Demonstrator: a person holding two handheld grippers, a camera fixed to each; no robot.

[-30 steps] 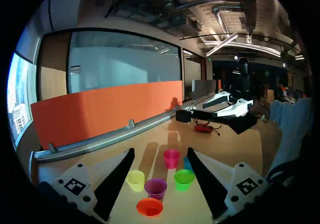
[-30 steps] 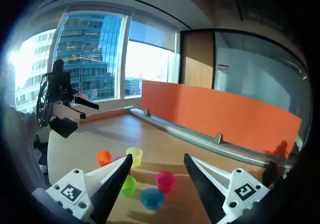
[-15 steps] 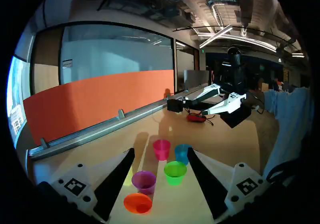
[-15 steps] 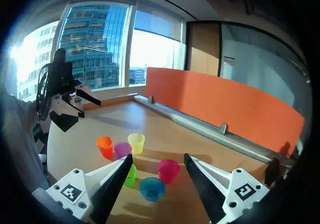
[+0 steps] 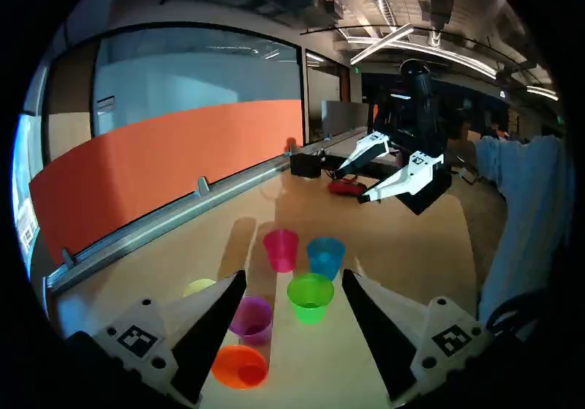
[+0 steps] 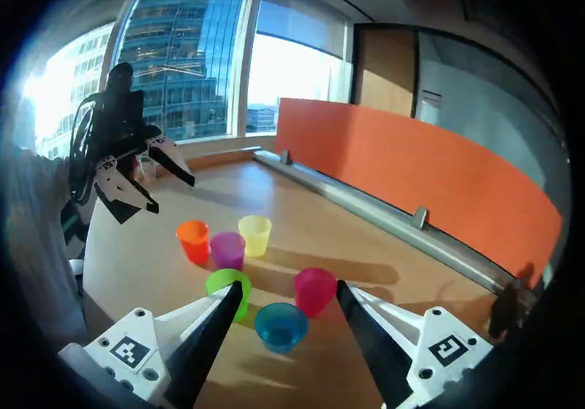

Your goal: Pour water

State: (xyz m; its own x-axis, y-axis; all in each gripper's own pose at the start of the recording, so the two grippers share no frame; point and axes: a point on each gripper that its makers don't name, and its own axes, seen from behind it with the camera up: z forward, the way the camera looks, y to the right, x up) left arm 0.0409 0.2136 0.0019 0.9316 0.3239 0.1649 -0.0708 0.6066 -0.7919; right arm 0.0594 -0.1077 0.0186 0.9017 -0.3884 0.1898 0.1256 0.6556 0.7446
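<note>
Green cup (image 5: 310, 298), purple cup (image 5: 251, 320), orange cup (image 5: 240, 366) between left gripper (image 5: 293, 274) fingers; pink cup (image 5: 281, 249), blue cup (image 5: 325, 257) just beyond tips; yellow cup (image 5: 199, 287) part-hidden behind finger. All upright, small, plastic, clustered.

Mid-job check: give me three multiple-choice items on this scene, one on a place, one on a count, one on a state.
1. Which cup stands between the orange cup and the yellow cup? A purple cup B blue cup C pink cup
2. How many cups stand on the table? A four B six C eight
3. The left hand-held gripper is: A shut on a cup B open and empty C holding a bottle
Answers: 1 A, it sits in the gap between them. 2 B, those five plus the green cup make six. 3 B, its fingers stand wide apart, gripping nothing.
</note>
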